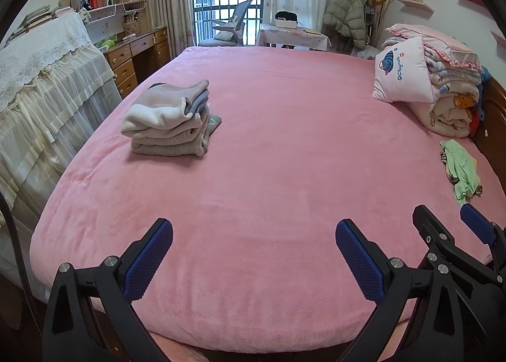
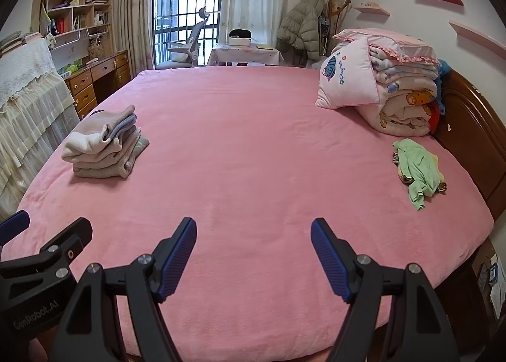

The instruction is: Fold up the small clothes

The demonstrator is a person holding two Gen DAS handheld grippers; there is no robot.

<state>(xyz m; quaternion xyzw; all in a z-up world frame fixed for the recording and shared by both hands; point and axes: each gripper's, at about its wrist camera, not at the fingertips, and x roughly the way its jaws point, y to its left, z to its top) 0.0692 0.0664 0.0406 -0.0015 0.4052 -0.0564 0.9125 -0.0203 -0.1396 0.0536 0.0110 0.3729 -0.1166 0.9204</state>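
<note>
Above the pink bed [image 1: 253, 172], both tongs [image 1: 254, 237] [image 2: 253, 235] wide apart, empty.

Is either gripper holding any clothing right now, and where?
Nothing is held: left gripper and right gripper are open over the pink fleece bedspread.

Both wrist views look side by side from the foot-side edge across the bed [image 1: 268, 140]

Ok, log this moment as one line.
left tongs open, empty | right tongs open, empty | green garment unfolded near headboard | folded stack on bed
</note>
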